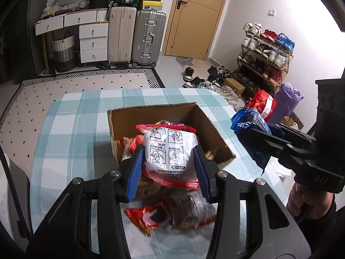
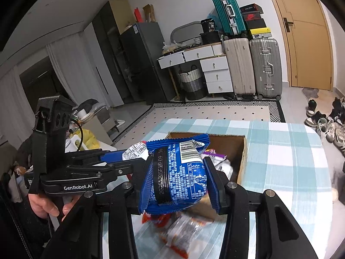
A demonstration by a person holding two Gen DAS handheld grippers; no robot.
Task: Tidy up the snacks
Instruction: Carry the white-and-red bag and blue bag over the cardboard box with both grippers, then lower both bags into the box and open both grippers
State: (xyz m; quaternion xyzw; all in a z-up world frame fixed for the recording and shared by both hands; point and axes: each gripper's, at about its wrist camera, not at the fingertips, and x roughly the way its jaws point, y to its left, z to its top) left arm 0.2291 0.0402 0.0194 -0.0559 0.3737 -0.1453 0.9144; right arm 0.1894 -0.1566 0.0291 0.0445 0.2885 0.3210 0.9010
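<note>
White walls enclose the room, with a tan wooden door (image 1: pixel 195 17) at the back. Beside it stand a grey hard-shell suitcase (image 1: pixel 147 37) and a beige hard-shell suitcase (image 1: pixel 120 34) — next to a white chest of drawers (image 1: pixel 93 43). A pale patterned rug with black border (image 1: pixel 86 84) covers the floor. A wooden shoe rack (image 1: pixel 265 56) lines the right wall — a dark refrigerator (image 2: pixel 142 62) stands left.

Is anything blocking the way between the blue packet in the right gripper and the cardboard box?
Nothing visible does. The blue packet hangs just short of the open-topped cardboard box, which already holds snacks. The left gripper holds a white packet alongside.
</note>
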